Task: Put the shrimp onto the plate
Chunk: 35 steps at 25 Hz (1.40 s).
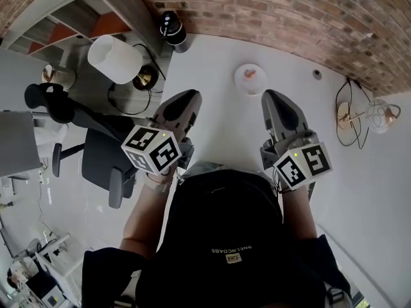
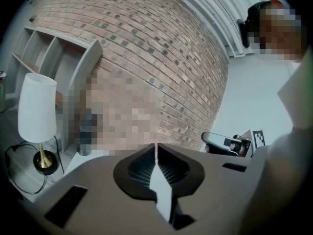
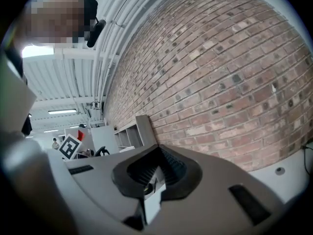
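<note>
In the head view a small round white plate (image 1: pixel 239 83) sits far back on the white table, with a pink shrimp (image 1: pixel 250 74) lying on it. My left gripper (image 1: pixel 186 96) and right gripper (image 1: pixel 272 96) are held side by side above the table, nearer to me than the plate, one on each side of it. Both are shut with nothing between the jaws. The left gripper view shows its own closed jaws (image 2: pixel 155 147) tilted up at the brick wall. The right gripper view likewise shows its closed jaws (image 3: pixel 156 149). Neither gripper view shows the plate.
A white-shaded lamp (image 1: pixel 114 58) and a black cylinder (image 1: pixel 172 27) stand at the back left. A dark office chair (image 1: pixel 103 156) sits left of the table. A copper wire lamp (image 1: pixel 379 115) and a small round fitting (image 1: pixel 316 74) are at the right. A brick wall (image 1: pixel 289 11) runs behind.
</note>
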Available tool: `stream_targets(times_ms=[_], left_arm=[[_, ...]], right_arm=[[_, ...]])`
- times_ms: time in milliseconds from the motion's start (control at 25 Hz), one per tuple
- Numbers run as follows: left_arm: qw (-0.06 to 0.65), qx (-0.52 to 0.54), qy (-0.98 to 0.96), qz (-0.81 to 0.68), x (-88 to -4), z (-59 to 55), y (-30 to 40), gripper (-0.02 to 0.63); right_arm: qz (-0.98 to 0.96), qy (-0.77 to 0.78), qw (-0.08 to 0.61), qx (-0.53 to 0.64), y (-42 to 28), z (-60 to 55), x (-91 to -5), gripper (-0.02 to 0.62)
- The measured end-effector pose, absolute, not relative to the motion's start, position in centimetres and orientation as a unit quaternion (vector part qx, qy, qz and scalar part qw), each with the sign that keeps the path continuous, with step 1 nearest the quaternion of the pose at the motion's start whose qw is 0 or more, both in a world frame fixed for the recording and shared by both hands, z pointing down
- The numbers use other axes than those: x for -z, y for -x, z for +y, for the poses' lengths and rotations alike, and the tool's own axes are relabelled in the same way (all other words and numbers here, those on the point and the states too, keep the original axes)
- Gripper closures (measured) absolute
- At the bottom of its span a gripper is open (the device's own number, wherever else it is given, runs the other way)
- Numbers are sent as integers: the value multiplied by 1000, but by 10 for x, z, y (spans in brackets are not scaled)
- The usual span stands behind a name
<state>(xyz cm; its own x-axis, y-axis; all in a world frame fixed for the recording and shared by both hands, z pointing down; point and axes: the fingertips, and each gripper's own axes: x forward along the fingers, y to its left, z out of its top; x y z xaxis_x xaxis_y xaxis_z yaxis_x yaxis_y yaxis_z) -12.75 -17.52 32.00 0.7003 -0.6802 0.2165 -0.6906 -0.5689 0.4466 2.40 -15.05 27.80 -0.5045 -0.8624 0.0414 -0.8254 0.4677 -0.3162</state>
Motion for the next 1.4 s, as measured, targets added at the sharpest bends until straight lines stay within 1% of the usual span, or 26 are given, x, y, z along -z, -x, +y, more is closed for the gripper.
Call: stream_targets(times_ms=[40,240,440,800,1040,1400], left_arm=[[255,-9,-882,-395,-320,-173,133,601],[248,11,-871,-424,-316,-162,155,601],[244,83,-868,-425,-298,-155,179,601],[256,110,-861,-426,-295,-154,198,603],[269,102,-855,-432,-304,-159,201,601],[281,93,-850,-436,-315,-165,198,603]], right_arm=[[858,488,61,150,-19,-152,-278,594],[871,464,59,149,1,-159,-276,594],[882,444,57,150,22,-166,-276,594],[895,416,54,153,43,-169,-277,594],[903,400,41,151,49,-168,-280,594],[897,411,44,159,40,-172,-285,594]])
